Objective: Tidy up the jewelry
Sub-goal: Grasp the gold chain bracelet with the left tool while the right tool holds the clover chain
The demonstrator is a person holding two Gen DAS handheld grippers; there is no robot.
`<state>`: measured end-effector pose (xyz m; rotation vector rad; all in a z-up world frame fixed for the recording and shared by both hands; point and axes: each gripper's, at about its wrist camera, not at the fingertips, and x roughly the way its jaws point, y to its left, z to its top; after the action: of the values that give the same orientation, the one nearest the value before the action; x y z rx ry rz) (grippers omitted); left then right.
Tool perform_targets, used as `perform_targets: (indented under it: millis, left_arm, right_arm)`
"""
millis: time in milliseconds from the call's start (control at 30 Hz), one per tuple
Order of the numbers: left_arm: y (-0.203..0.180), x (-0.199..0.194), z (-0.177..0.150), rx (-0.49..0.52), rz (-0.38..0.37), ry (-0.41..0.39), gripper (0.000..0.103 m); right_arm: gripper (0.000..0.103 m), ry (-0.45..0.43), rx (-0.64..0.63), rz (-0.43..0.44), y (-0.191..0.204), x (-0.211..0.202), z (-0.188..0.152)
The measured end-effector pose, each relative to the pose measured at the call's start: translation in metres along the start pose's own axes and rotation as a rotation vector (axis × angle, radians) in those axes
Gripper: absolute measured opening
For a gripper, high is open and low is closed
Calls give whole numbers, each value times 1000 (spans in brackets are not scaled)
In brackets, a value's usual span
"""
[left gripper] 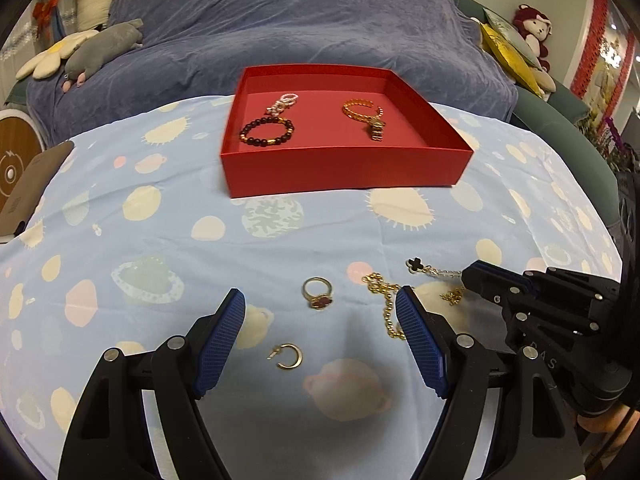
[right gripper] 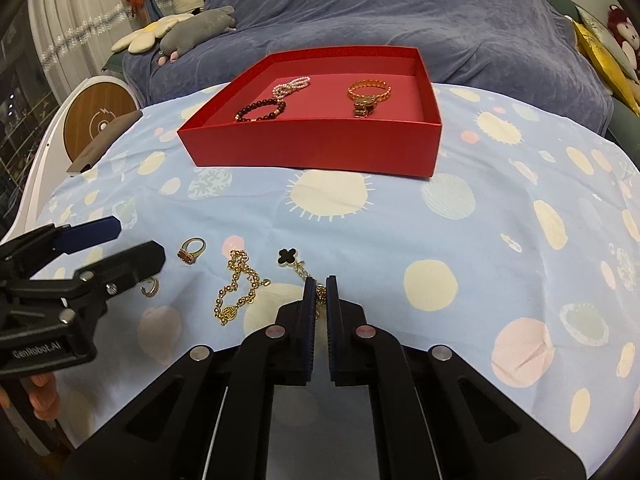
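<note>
A red box (left gripper: 344,168) (right gripper: 312,148) stands at the back of the table and holds a dark bead bracelet (left gripper: 267,131), a pearl bracelet (right gripper: 291,85) and a gold bracelet (left gripper: 363,114). On the cloth lie a gold ring with a red stone (left gripper: 318,293) (right gripper: 192,250), a small gold ear cuff (left gripper: 288,356), a gold chain bracelet (right gripper: 236,292) and a black clover necklace (right gripper: 289,257). My left gripper (left gripper: 320,308) is open above the ring and ear cuff. My right gripper (right gripper: 319,284) is shut on the clover necklace's chain.
The table wears a light blue patterned cloth (right gripper: 480,240). A brown case (left gripper: 28,188) lies at the left edge. A sofa under a blue blanket (left gripper: 300,28) with plush toys stands behind. A round wooden-topped device (right gripper: 98,120) sits to the left.
</note>
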<state>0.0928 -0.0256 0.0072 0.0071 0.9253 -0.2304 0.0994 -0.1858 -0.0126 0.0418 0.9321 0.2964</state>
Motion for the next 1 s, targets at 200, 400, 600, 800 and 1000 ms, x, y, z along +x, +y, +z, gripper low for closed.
perform_targets:
  millis: [200, 400, 600, 800, 1000]
  left_arm:
    - [-31, 13, -4, 50, -36, 23, 75]
    - [-51, 30, -7, 93, -29, 37, 68]
    - [-57, 46, -9, 104, 12, 46, 57]
    - [-58, 46, -10, 114, 24, 31, 47]
    - [-56, 45, -10, 121, 17, 20, 26]
  right_arm:
    - [4, -18, 30, -2, -14, -17, 0]
    - [4, -16, 58, -12, -29, -23, -3]
    - [4, -21, 73, -10, -36, -27, -5]
    - [4, -14, 73, -9, -37, -27, -7]
    - [4, -14, 75, -9, -37, -26, -7]
